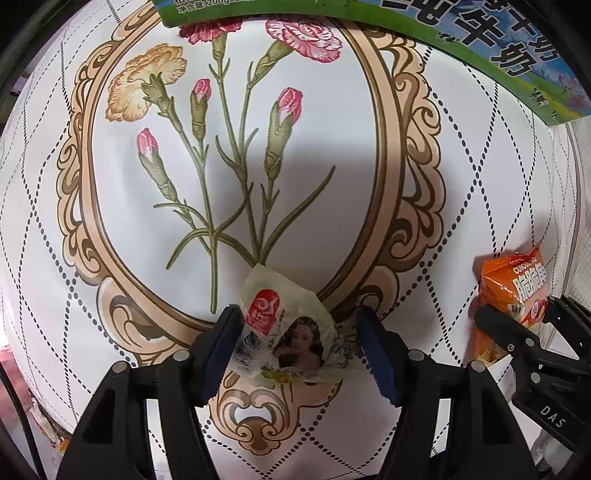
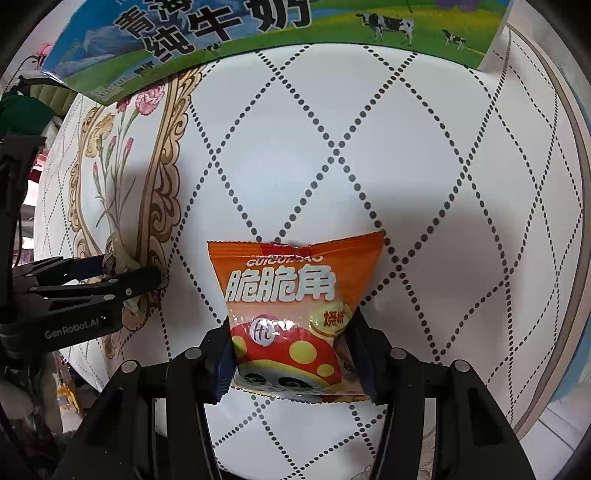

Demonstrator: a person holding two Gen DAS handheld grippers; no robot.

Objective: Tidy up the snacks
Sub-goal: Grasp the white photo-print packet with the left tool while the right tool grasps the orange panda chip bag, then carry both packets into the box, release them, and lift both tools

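My left gripper [image 1: 299, 325] is shut on a clear snack packet [image 1: 286, 332] with a red logo and a woman's portrait, held just over the flowered tablecloth [image 1: 184, 166]. My right gripper [image 2: 291, 332] is shut on an orange snack bag [image 2: 291, 306] with white Chinese letters and a red mushroom picture. In the left wrist view the orange bag [image 1: 517, 295] and the right gripper [image 1: 517, 325] show at the right edge. In the right wrist view the left gripper [image 2: 122, 273] with its packet [image 2: 118, 254] shows at the left.
A milk carton box [image 2: 258, 33] with cows and a green meadow stands at the far edge of the table; it also shows in the left wrist view [image 1: 461, 37]. The tablecloth [image 2: 443, 166] has a dotted diamond pattern. Clutter lies beyond the table's left edge [image 2: 55, 387].
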